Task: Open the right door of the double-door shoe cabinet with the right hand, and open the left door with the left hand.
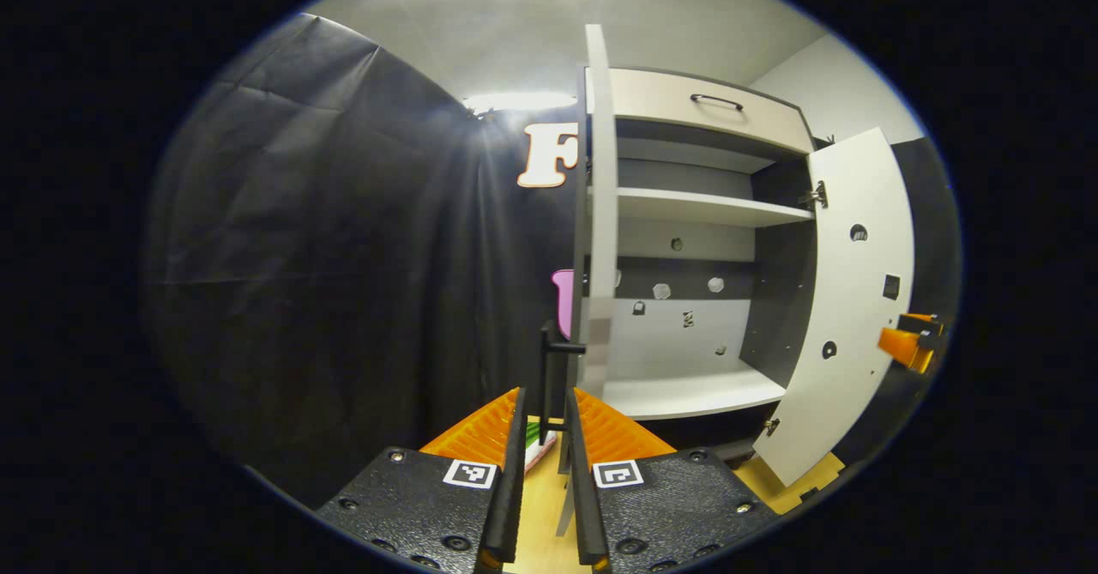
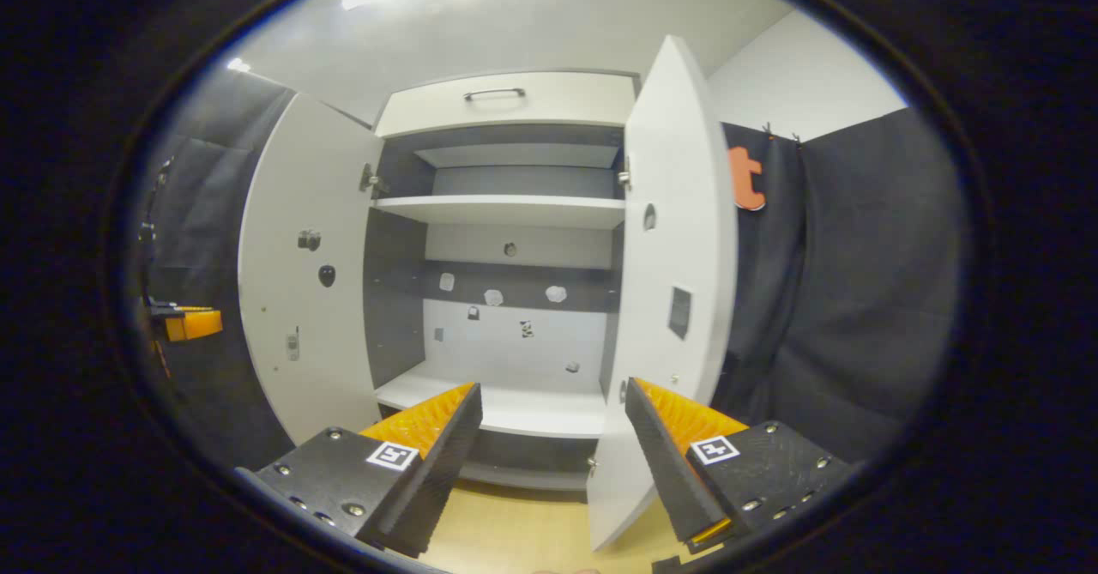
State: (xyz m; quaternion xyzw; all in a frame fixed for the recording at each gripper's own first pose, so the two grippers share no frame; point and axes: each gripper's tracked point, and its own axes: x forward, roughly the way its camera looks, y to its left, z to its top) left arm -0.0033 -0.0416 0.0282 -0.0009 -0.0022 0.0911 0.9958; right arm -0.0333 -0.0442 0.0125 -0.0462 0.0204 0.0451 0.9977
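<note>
The white shoe cabinet (image 2: 515,205) stands with both doors swung out. In the left gripper view I see the left door (image 1: 600,214) edge-on, its black handle (image 1: 544,359) rising between my left gripper's (image 1: 545,392) fingers, which are shut on it with a narrow gap. The right door (image 1: 858,299) hangs open, with the right gripper (image 1: 909,344) beside it. In the right gripper view my right gripper (image 2: 553,387) is open and holds nothing, facing the bare shelves. The right door (image 2: 678,239) is just past its right finger. The left gripper (image 2: 193,323) is at the left door's (image 2: 300,299) outer face.
A drawer with a dark handle (image 2: 493,93) tops the cabinet. Black cloth hangs on both sides. The floor (image 2: 515,531) is light wood. Something pink (image 1: 562,299) peeks from behind the left door, and a small green and pink item (image 1: 540,450) lies low between the left fingers.
</note>
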